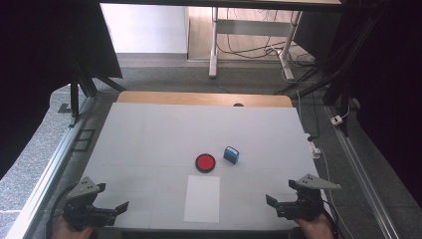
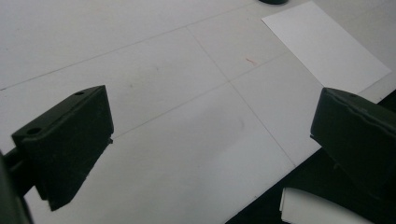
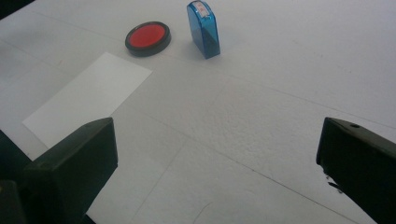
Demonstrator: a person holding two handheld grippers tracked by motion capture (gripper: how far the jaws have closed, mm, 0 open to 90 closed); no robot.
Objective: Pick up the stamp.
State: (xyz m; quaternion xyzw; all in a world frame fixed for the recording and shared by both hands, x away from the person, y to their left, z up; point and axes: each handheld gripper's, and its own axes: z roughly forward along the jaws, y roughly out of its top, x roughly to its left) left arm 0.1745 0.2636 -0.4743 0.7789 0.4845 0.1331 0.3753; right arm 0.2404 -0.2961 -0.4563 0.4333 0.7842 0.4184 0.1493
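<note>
The blue stamp (image 1: 231, 155) stands upright near the middle of the white table (image 1: 149, 134), just beside the red ink pad (image 1: 205, 163) and apart from it; the sheet of paper (image 1: 202, 198) lies nearer the person, in front of the pad. The stamp appears to be a small, rigid plastic body, probably light and somewhat smooth, so the jaws could slip on it if they close too high on its rounded top. Take hold across its two broad flat faces, about mid-height, and keep it upright; it is tall on a narrow base and is likely to tip if nudged from one side. The ink pad is low, round and lidless, its red surface exposed; judge it stable but liable to smear anything that brushes it. The paper is thin, limp and lies flat, so it may slide under a pressing stamp unless held down. The left gripper (image 1: 107, 211) rests at the near left edge with its jaws wide apart and empty. The right gripper (image 1: 278, 205) sits at the near right edge, jaws likewise spread and holding nothing. Nothing stands between the right gripper and the stamp; the pad lies close on the stamp's left.
</note>
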